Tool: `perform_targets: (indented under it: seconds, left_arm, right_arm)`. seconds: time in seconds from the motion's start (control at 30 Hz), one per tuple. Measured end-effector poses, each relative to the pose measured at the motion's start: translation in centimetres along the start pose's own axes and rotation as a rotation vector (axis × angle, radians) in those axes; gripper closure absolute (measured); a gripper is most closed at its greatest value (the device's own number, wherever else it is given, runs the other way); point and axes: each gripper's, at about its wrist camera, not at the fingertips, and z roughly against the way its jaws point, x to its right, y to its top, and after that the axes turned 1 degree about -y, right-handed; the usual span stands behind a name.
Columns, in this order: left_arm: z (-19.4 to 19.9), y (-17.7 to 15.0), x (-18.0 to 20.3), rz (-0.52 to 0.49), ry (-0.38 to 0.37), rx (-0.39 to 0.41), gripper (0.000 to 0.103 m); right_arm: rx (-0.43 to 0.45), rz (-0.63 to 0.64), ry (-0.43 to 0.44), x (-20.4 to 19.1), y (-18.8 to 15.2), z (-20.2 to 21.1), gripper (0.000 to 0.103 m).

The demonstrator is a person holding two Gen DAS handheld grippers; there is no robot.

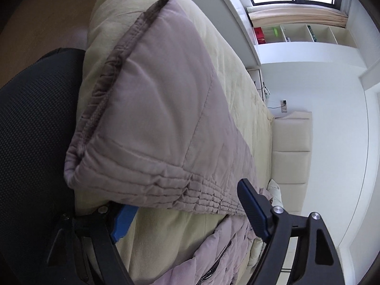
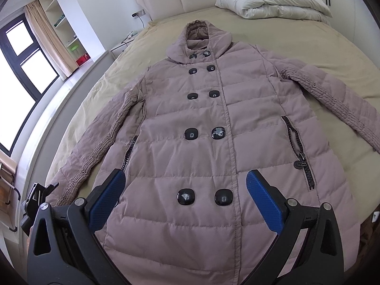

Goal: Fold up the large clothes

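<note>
The coat [image 2: 204,128] lay long, hood far away; the left gripper [image 1: 187,216] was closest to its sleeve cuff [image 1: 142,109], fingers spread; the right gripper [image 2: 185,199] hung open over the hem.

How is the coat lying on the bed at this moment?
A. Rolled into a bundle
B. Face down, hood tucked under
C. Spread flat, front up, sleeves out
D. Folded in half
C: the coat lies flat on the bed with its buttons up and both sleeves spread to the sides.
</note>
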Motion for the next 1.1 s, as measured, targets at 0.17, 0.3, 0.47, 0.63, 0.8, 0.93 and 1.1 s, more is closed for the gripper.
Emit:
perform_targets:
  seconds: [0.17,0.3,0.47,0.63,0.8,0.93,1.1]
  left_arm:
    - [-0.2,1.3,2.1,-0.016,0.012,0.038,0.029]
    - [-0.2,3.1,5.0,-0.155,0.037,0.070,0.054]
    - [-1.3,3.8,12.0,-0.490,0.106,0.150,0.082]
    - [-4.3,-2.3,20.4,-0.952,0.094,0.173,0.088]
    - [-8.0,-14.1,23.0,-1.477,0.074,0.149,0.090]
    - [-10.0,-19.9,20.8,-1.698,0.059,0.084,0.091]
    - [-9.5,-22.8,17.8,-1.789,0.048,0.040,0.091]
  right_arm:
    - [0.018,-0.011,0.005,0.6,0.0,0.4,0.000]
    - [0.029,-0.017,0.019,1.1,0.0,0.5,0.000]
    - [0.047,-0.026,0.025,2.1,-0.1,0.5,0.001]
    - [0.055,-0.080,0.025,4.6,0.2,0.3,0.005]
    - [0.053,-0.169,0.061,8.1,1.5,-0.5,0.009]
    - [0.041,-0.244,0.185,10.1,3.2,-1.6,0.009]
    - [-0.092,-0.372,0.436,9.8,5.4,-6.1,0.009]
